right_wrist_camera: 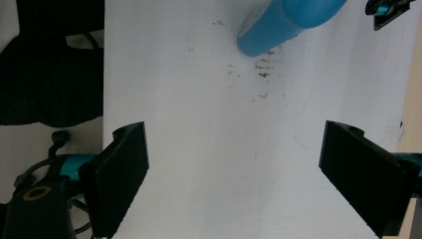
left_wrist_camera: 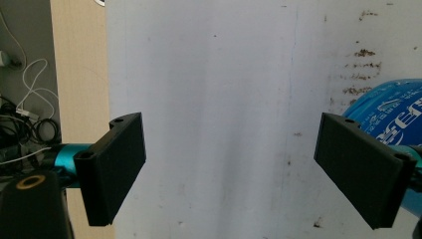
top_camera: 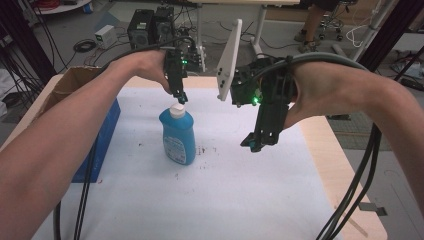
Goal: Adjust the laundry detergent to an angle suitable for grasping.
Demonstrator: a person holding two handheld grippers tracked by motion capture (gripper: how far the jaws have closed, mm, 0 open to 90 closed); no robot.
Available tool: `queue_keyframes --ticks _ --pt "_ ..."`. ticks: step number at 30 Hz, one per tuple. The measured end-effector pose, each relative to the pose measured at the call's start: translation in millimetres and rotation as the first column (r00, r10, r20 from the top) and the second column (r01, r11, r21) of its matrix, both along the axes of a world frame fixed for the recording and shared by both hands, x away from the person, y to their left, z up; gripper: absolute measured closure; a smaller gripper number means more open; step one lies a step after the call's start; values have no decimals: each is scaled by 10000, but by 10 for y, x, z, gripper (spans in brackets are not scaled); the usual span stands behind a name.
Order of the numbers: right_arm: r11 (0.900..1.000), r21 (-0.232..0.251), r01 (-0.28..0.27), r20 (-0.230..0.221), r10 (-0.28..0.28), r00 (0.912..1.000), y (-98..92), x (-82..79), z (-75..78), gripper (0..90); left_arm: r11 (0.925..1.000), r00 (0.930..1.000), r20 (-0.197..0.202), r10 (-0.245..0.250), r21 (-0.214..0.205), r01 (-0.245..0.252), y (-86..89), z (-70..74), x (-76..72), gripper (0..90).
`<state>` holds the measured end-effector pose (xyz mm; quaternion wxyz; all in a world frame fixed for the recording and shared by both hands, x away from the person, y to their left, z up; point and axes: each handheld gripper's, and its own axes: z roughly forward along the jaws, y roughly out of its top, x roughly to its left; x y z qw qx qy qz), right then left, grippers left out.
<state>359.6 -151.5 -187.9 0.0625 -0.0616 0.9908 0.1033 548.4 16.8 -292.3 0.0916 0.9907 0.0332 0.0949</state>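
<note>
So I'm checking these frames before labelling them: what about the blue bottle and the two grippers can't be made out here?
- Blue bottle: label print too small to read in the high view; cut by the right edge and a jaw in the left gripper view; its top leaves the frame in the right gripper view.
- Left gripper: whether it touches the white cap, since it overlaps the cap in the high view.
- Right gripper: seen edge-on in the high view, jaw gap hidden there.

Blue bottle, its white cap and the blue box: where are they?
blue bottle [top_camera: 178, 137]: high view, on its label.
white cap [top_camera: 176, 110]: high view, on the cap's side.
blue box [top_camera: 102, 135]: high view, on its long blue side.
</note>
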Motion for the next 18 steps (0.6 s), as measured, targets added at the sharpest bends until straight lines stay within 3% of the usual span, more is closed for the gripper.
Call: queue_keyframes --ticks 18 --pt "9996 -101 -258 -22 258 9997 -1 -4 -28 113 9998 9998 100 181 -4 -181 79 11 -49 129"
